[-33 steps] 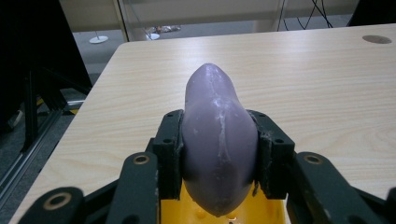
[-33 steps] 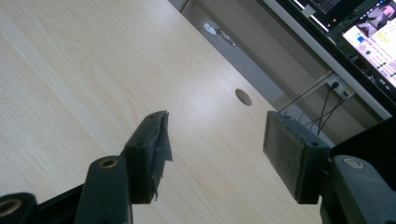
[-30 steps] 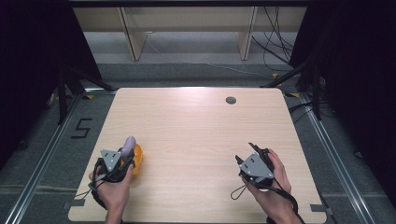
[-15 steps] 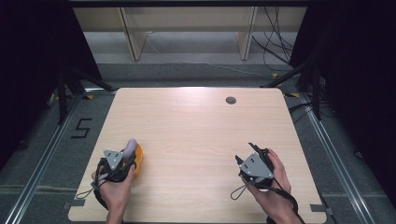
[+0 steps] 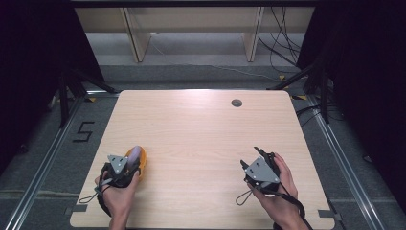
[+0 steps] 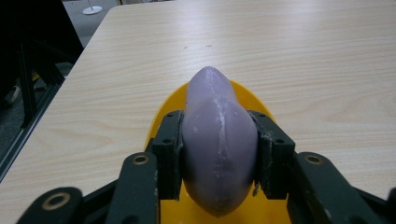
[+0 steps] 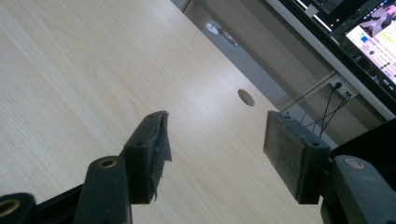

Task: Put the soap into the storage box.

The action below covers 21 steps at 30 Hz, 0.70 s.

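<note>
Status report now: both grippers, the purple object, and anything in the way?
Left gripper shut on smooth purple egg-shaped object, over round yellow dish. Right gripper open, holding nothing, above light wooden table. Nothing in the way.

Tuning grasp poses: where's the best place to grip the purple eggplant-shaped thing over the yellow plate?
Across its thick rounded middle, coming in along its length from the person's side. The purple piece tapers toward its far tip, so the wide belly gives both pads flat contact. The left gripper is shut on it there, above the yellow plate.
</note>
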Each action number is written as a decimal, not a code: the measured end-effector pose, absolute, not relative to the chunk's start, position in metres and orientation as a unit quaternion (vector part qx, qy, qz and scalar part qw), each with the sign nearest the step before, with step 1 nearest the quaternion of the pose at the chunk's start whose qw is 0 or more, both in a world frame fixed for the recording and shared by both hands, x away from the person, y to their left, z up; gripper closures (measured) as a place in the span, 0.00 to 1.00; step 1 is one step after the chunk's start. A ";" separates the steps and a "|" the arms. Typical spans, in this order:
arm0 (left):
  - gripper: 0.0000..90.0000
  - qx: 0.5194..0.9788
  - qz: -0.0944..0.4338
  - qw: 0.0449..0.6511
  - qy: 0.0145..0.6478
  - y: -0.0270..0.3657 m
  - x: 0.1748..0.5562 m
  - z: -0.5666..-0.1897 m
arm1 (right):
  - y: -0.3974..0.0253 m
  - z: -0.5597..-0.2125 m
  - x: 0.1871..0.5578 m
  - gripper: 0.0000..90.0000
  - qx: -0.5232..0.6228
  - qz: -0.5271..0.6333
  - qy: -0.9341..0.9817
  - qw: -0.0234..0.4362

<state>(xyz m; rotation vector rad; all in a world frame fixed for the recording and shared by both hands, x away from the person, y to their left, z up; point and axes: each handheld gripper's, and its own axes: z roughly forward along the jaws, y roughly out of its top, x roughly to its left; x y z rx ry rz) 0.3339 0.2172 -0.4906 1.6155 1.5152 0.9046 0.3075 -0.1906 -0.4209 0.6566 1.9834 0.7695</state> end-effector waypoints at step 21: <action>0.53 0.626 0.333 0.382 0.593 0.218 0.325 -0.470 | -0.191 -0.421 0.308 0.45 0.260 0.309 0.801 0.442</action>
